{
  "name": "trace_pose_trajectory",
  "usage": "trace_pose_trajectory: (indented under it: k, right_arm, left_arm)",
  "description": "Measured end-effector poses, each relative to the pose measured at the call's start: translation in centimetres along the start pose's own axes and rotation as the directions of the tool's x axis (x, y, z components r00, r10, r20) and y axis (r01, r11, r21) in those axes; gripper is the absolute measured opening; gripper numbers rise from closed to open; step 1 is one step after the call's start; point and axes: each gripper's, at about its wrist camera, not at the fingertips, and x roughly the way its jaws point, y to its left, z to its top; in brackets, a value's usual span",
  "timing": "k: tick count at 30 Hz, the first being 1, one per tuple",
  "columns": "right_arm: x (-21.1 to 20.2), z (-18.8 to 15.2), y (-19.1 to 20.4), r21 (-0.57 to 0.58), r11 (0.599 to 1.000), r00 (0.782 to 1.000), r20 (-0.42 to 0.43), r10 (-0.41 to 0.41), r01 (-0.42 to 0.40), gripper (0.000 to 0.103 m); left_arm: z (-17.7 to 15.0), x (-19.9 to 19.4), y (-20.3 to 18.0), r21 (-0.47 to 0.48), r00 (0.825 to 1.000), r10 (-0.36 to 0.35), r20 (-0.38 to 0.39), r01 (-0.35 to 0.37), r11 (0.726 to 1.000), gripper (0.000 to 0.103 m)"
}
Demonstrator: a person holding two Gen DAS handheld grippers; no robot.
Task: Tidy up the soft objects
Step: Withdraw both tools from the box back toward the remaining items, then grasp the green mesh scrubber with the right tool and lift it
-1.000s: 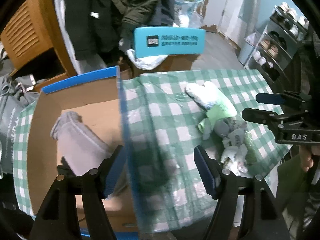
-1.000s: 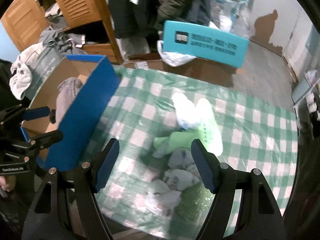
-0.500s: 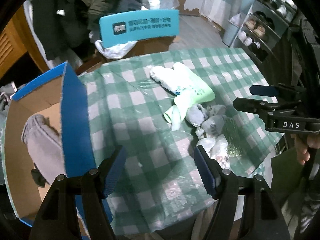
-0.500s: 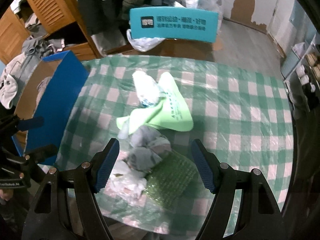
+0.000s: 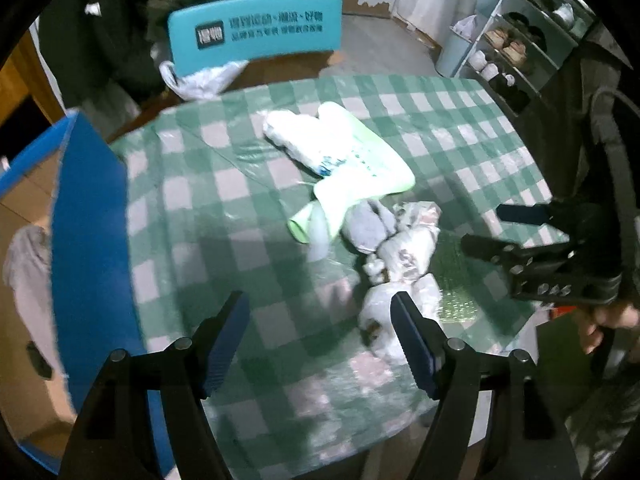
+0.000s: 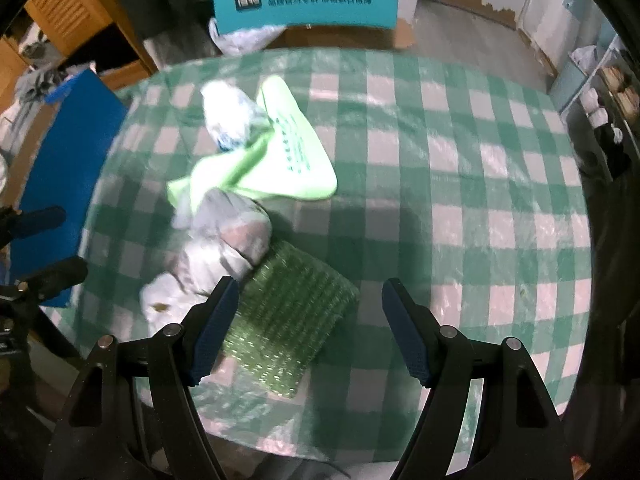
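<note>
Heap of soft things noted near the front edge of the bench [image 6: 460, 152], which is covered by a green checked cloth. The heap is made up of a light green cloth [image 6: 288, 152], a white bundle [image 6: 228, 116], grey-white socks [image 6: 228, 240] and a green sponge mat [image 6: 288, 320].

Right claw [image 6: 308, 332] is seen open, nothing between its pads. The sponge mat lies directly below and between the jaws, its long axis slanted from upper left to lower right in this view, so roughly across the jaw line (a squarer approach may be needed, by judgement).

Left claw [image 5: 320, 340] is also open and empty. Its jaws have just been opening a little further. The nearest white sock [image 5: 384, 312] lies just at its right pad, not between the pads. The rest of the heap lies ahead and to its right.

The right claw is judged the nearer to the sponge mat, the left to the white sock.

A blue-sided cardboard box [image 5: 88, 240] stands at the left of the bench, with a grey garment [image 5: 28, 264] inside (likely the destination).

Against the earlier frames: both claws have been brought lower and nearer the heap. The box has slid from the middle to the left edge of the left view.
</note>
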Motion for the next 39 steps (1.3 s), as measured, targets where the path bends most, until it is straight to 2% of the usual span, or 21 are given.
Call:
trace_pose_trajectory:
  k: [6, 18, 27, 30, 34, 39]
  right_arm:
    - [2.3, -0.7, 0.1, -0.025, 1.0, 0.997, -0.069, -0.019, 0.018, 0.075]
    - [4.9, -2.1, 0.3, -0.076, 0.995, 0.988, -0.137, -0.07, 0.06, 0.075]
    - [5.1, -3.0, -2.3, -0.037, 0.997, 0.986, -0.152, -0.067, 0.062, 0.075]
    - [4.9, -3.4, -3.4, -0.04, 0.996, 0.985, -0.15, -0.09, 0.085, 0.074]
    - [4.4, -4.1, -4.7, -0.049, 0.992, 0.982, -0.141, -0.122, 0.117, 0.075]
    - [3.3, -4.6, -6.8, -0.004, 0.994, 0.987, -0.115, -0.108, 0.108, 0.075]
  left_arm:
    - [0.1, 1.5, -1.0, 0.018, 1.0, 0.003, -0.026, -0.003, 1.0, 0.075]
    - [0.1, 3.5, -2.2, 0.045, 0.997, 0.002, -0.078, 0.002, 0.999, 0.075]
    - [0.7, 4.1, -3.3, 0.059, 0.996, -0.009, -0.09, 0.014, 0.998, 0.077]
    - [1.0, 4.5, -3.7, 0.053, 0.995, -0.018, -0.095, 0.023, 0.998, 0.078]
    - [1.3, 5.1, -4.1, 0.042, 0.993, -0.042, -0.112, 0.047, 0.998, 0.078]
    - [1.6, 5.8, -4.9, 0.039, 0.991, -0.041, -0.126, 0.046, 0.998, 0.078]
